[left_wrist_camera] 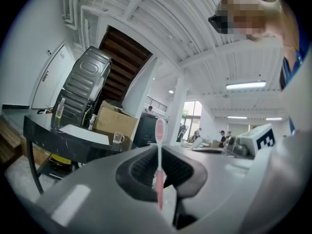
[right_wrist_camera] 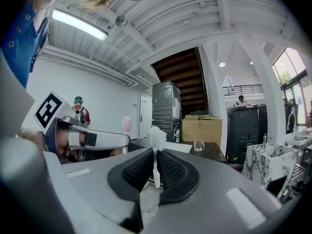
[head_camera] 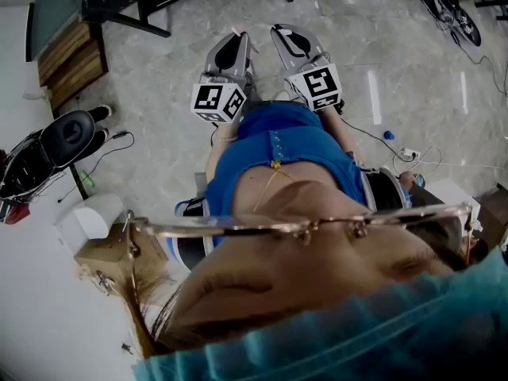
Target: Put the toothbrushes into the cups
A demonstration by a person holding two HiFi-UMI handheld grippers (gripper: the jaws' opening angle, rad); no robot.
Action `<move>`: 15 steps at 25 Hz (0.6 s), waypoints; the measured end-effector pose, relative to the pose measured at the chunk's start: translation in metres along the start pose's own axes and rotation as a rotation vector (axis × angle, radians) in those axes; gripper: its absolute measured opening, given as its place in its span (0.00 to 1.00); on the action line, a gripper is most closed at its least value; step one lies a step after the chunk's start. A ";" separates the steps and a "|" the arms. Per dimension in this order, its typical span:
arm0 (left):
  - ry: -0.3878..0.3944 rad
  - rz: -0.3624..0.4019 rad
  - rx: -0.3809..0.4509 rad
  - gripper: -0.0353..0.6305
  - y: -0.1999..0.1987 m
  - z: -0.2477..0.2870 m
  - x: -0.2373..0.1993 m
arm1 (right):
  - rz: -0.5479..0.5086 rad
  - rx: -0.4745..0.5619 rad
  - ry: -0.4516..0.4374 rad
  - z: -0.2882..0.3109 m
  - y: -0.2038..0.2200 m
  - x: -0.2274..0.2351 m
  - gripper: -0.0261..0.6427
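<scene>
My left gripper [left_wrist_camera: 160, 156] is shut on a pink toothbrush [left_wrist_camera: 159, 179] that stands upright between its pads, bristle head on top. My right gripper [right_wrist_camera: 156, 156] is shut on a white toothbrush [right_wrist_camera: 156, 167], also upright. Ahead stands a black table [left_wrist_camera: 58, 138] with a small glass cup [left_wrist_camera: 117, 138] and a taller glass [left_wrist_camera: 58, 115] on it. The right gripper view shows the same small cup [right_wrist_camera: 198, 145] past the jaws. In the head view both grippers are held side by side in front of the blue shirt, the left gripper [head_camera: 232, 46] beside the right gripper [head_camera: 289, 36].
A cardboard box [left_wrist_camera: 113, 122] and a metal cabinet [left_wrist_camera: 83, 91] stand behind the table. A marble-patterned stand [right_wrist_camera: 267, 162] is at the right. A parked scooter [head_camera: 40, 153] and a wooden bench [head_camera: 73, 62] stand on the grey floor to the left. People stand in the background.
</scene>
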State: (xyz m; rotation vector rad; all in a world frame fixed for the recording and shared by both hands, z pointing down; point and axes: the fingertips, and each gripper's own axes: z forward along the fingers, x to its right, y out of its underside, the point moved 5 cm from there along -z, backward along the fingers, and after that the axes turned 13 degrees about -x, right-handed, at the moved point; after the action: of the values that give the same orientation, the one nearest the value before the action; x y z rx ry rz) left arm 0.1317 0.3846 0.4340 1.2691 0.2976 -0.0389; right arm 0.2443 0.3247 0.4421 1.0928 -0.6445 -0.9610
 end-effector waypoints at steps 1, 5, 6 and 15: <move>0.004 -0.008 0.001 0.08 -0.001 0.003 -0.006 | 0.003 0.001 0.002 0.006 -0.002 0.001 0.07; 0.027 -0.012 0.001 0.08 -0.009 0.020 -0.037 | -0.011 0.012 0.036 0.038 -0.013 0.007 0.07; 0.035 -0.010 0.000 0.08 -0.011 0.027 -0.046 | -0.014 0.012 0.045 0.048 -0.015 0.009 0.07; 0.132 0.037 0.009 0.08 -0.055 0.091 -0.111 | -0.021 0.023 0.096 0.123 -0.052 0.037 0.07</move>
State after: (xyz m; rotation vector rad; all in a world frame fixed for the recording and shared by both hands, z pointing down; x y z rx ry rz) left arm 0.0322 0.2670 0.4333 1.2880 0.3871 0.0757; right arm 0.1428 0.2301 0.4358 1.1602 -0.5681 -0.9154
